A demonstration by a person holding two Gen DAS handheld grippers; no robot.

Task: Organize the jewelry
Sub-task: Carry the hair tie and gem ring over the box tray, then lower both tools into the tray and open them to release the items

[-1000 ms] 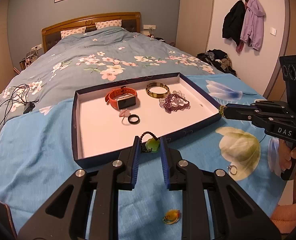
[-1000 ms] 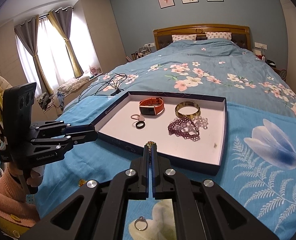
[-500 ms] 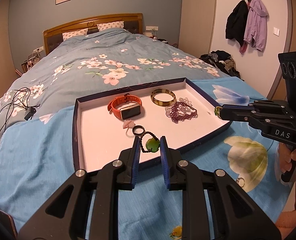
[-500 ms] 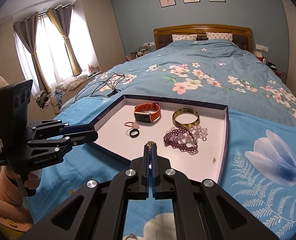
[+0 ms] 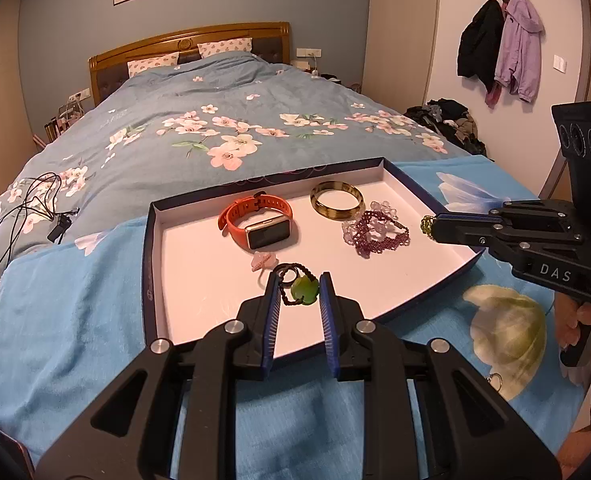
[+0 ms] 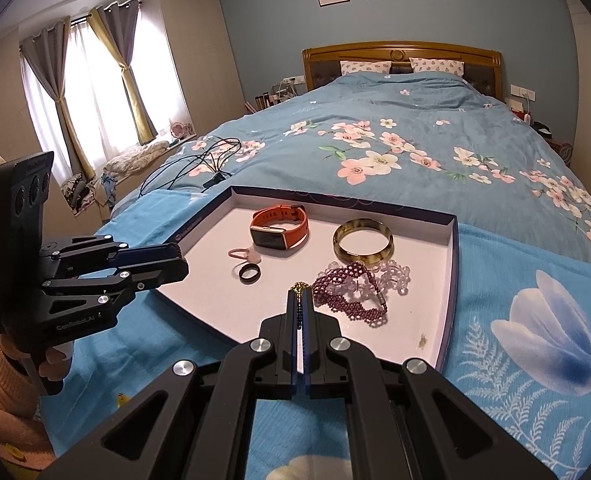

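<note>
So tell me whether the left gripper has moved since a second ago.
Yes. The left gripper has advanced over the tray's near rim, carrying the green pendant.

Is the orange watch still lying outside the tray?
No, the orange watch lies inside the tray, beside the bangle.

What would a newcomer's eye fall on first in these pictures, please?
Probably the white-lined tray on the blue bedspread, with the orange watch and a bangle near its far side. Next, the green pendant gripped in the left gripper over the tray's near edge, and the shut right gripper pinching a small beaded piece.
</note>
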